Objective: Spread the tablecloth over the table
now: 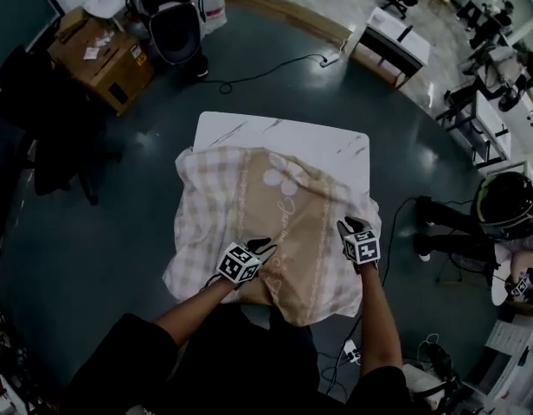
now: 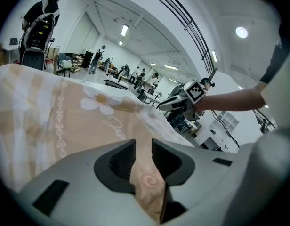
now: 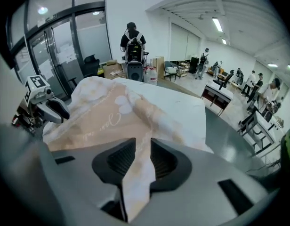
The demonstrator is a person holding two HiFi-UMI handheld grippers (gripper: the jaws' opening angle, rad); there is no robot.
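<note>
1. The cloth (image 1: 266,219) lies bunched at frame centre on the table (image 1: 284,137), whose upper strip is bare.
2. The left gripper (image 1: 260,247) and the right gripper (image 1: 351,226) each pinch a fold of its lower edge.
3. Best, I judge: grip firmly, draw the corners apart evenly, and tension the cloth flat before laying it down.

The left hand-held gripper (image 2: 144,166) pinches a fold of the beige flowered tablecloth (image 2: 65,121); the right hand-held gripper (image 2: 171,105) hovers beyond.
</note>
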